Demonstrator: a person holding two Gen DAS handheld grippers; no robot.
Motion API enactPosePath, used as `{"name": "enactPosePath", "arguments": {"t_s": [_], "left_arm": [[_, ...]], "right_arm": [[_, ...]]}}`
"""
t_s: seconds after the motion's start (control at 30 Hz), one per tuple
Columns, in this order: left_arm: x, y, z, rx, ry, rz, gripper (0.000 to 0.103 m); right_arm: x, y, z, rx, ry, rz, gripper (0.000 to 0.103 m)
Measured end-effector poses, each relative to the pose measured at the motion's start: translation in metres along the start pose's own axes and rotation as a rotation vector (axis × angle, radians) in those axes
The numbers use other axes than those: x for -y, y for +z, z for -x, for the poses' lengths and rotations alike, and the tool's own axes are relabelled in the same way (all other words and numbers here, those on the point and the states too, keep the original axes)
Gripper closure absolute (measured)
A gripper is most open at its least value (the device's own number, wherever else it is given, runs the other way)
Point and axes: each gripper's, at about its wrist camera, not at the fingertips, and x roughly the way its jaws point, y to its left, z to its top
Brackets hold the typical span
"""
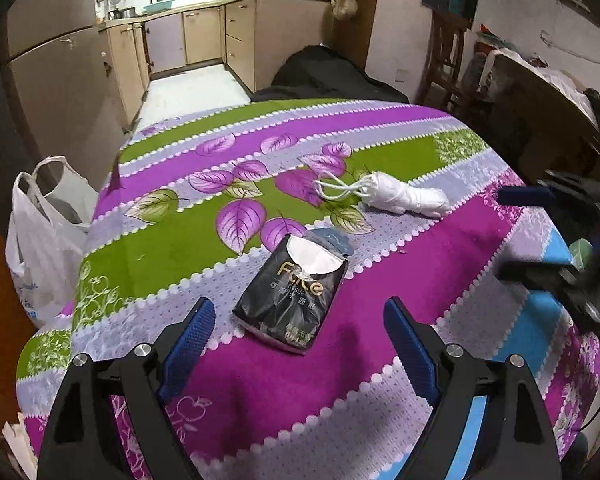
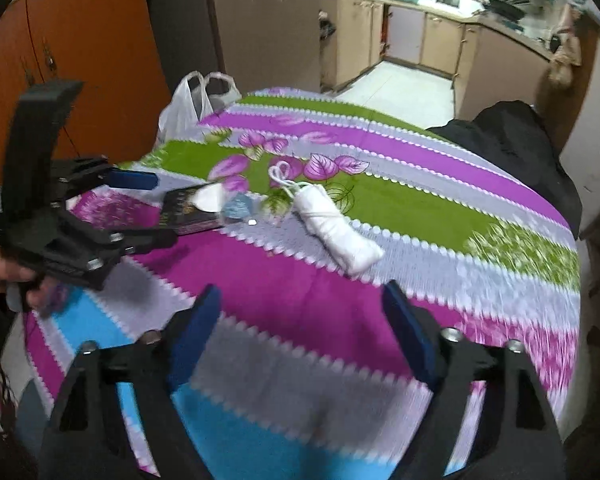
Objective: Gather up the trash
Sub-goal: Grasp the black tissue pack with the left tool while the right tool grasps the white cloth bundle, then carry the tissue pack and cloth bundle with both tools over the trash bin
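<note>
Both hand-held grippers, left [image 1: 298,316] and right [image 2: 300,300], hang agape and empty above the bench [image 1: 380,368]. The tissue pack [image 1: 292,300] lies just ahead of the left; its slack, half-empty wrapper may slip or crumple when pinched.

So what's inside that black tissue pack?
White tissue shows through the torn top of the black tissue pack. How much is left inside is hidden by the wrapper.

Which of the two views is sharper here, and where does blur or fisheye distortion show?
Left wrist view: sharp on the black tissue pack and white bundle, though the right gripper at the edge is smeared; the tablecloth bulges. Right wrist view: motion-blurred throughout, especially the near cloth; the left gripper is soft.
</note>
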Motion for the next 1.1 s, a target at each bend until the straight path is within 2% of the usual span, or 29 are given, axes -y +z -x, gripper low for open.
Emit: {"name": "enactPosePath", "arguments": {"t_s": [0.1, 0.37, 0.43, 0.47, 0.53, 0.57, 0.63, 0.67, 0.7, 0.9, 1.0, 1.1], "left_arm": [[-0.002, 0.0, -0.008, -0.01, -0.011, -0.008, 0.017], [-0.003, 0.005, -0.029, -0.037, -0.021, -0.049, 0.018], [-0.005, 0.005, -0.032, -0.023, -0.003, -0.048, 0.025], [-0.006, 0.005, -0.032, -0.017, 0.004, -0.046, 0.029], [-0.009, 0.006, -0.031, -0.003, 0.013, -0.03, 0.046], [-0.01, 0.007, -0.031, -0.002, 0.016, -0.025, 0.047], [-0.008, 0.008, -0.032, 0.001, 0.03, -0.028, 0.049], [-0.007, 0.008, -0.032, 0.003, 0.039, -0.034, 0.049], [-0.005, 0.007, -0.032, 0.005, 0.048, -0.04, 0.05], [-0.005, 0.002, -0.021, 0.049, 0.06, 0.035, 0.054], [0.003, -0.001, 0.007, 0.124, 0.085, 0.065, 0.055], [0.024, -0.003, 0.045, 0.212, 0.082, 0.077, 0.055]], "right_arm": [[0.009, 0.012, -0.021, -0.041, 0.001, 0.047, 0.039], [0.019, 0.037, -0.054, -0.073, 0.021, 0.103, 0.039], [0.017, 0.042, -0.062, -0.083, 0.02, 0.116, 0.041], [0.016, 0.044, -0.065, -0.085, 0.024, 0.12, 0.046], [0.014, 0.045, -0.069, -0.094, 0.024, 0.129, 0.056], [0.012, 0.044, -0.071, -0.1, 0.017, 0.133, 0.062], [0.013, 0.04, -0.071, -0.085, 0.007, 0.118, 0.064], [0.013, 0.039, -0.069, -0.077, -0.003, 0.106, 0.072], [0.013, 0.038, -0.069, -0.073, -0.014, 0.098, 0.073], [0.011, 0.015, -0.039, -0.002, -0.096, -0.021, 0.075], [0.011, 0.004, -0.01, 0.067, -0.126, -0.125, 0.075], [0.006, -0.016, 0.045, 0.174, -0.168, -0.232, 0.075]]}}
